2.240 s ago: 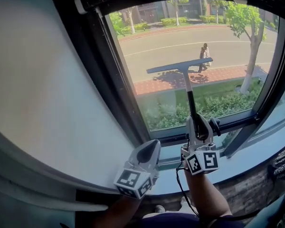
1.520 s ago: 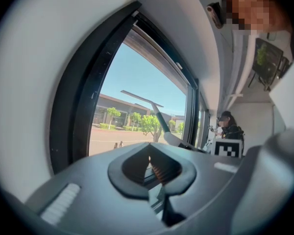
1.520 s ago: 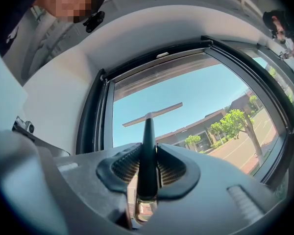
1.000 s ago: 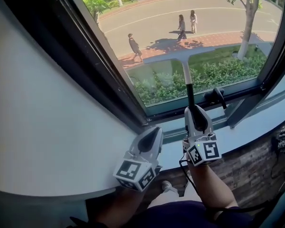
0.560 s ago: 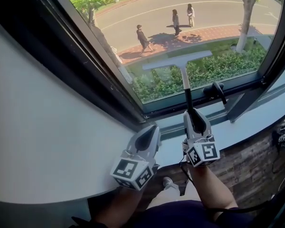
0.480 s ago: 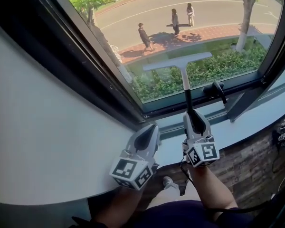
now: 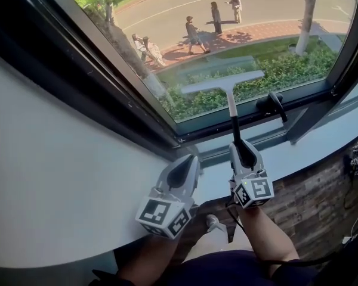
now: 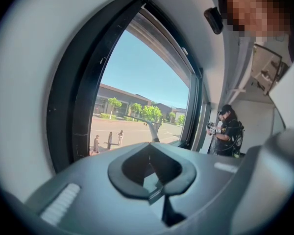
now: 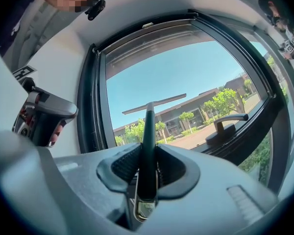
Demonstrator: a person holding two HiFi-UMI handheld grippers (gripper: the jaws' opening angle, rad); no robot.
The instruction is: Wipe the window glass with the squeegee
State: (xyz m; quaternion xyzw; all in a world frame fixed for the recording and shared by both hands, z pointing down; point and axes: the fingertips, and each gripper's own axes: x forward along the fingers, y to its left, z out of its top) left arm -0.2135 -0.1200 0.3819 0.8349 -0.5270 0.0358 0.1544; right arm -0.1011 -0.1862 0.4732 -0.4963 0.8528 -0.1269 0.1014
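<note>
**Stroke nearly run out at the bottom of the pane**

My right gripper [image 9: 147, 168] has its jaws clamped on the dark handle of the squeegee [image 7: 230, 103], gripped low on the shaft. The left gripper [image 8: 152, 173] has its jaws together on nothing and sits idle just beside the right one, above the sill [image 7: 310, 148].

A couple of seconds ago the blade sat high on the window glass [image 7: 256, 28]. It has since come down and now lies near the lower edge, tilted with its right end higher. In the last half second it has barely shifted. I judge this pull as good as finished, so the next one needs a lift and a move sideways.

The window handle [image 7: 271, 104] sticks up just beside the blade's right end. It would catch a stroke carried further right, and the bottom frame stops any further descent. The dark left frame [image 7: 107, 82] bounds the other side. Pedestrians walk on the pavement outside. The left gripper view shows another person [image 8: 228, 136] standing in the room, well apart.
</note>
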